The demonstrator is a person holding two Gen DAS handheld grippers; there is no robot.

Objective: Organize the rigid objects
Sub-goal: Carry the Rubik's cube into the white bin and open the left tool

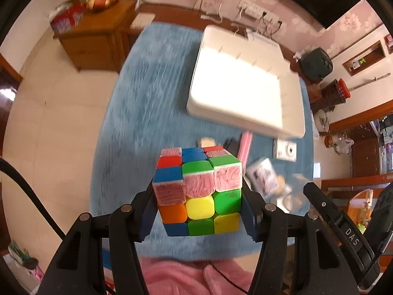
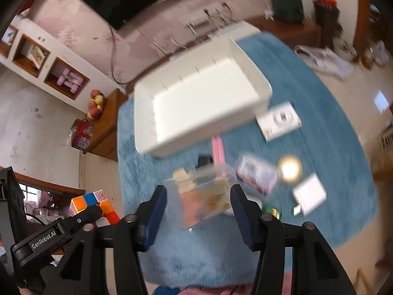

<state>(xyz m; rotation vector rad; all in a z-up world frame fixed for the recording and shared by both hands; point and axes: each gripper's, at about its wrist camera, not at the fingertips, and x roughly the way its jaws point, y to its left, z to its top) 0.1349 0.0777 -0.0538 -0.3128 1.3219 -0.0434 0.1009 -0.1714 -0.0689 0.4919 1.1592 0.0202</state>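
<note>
White bin (image 2: 203,93) on blue rug (image 2: 319,123); small boxes (image 2: 280,120) beside it.

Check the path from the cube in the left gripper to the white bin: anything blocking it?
Nothing visible does. The cube is held in the left gripper above the blue rug, and the white bin ahead is open-topped and looks empty.

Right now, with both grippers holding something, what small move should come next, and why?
Probably carry the puzzle cube, clamped in the left gripper, forward over the empty white bin; the bin lies just ahead on the blue rug.
</note>
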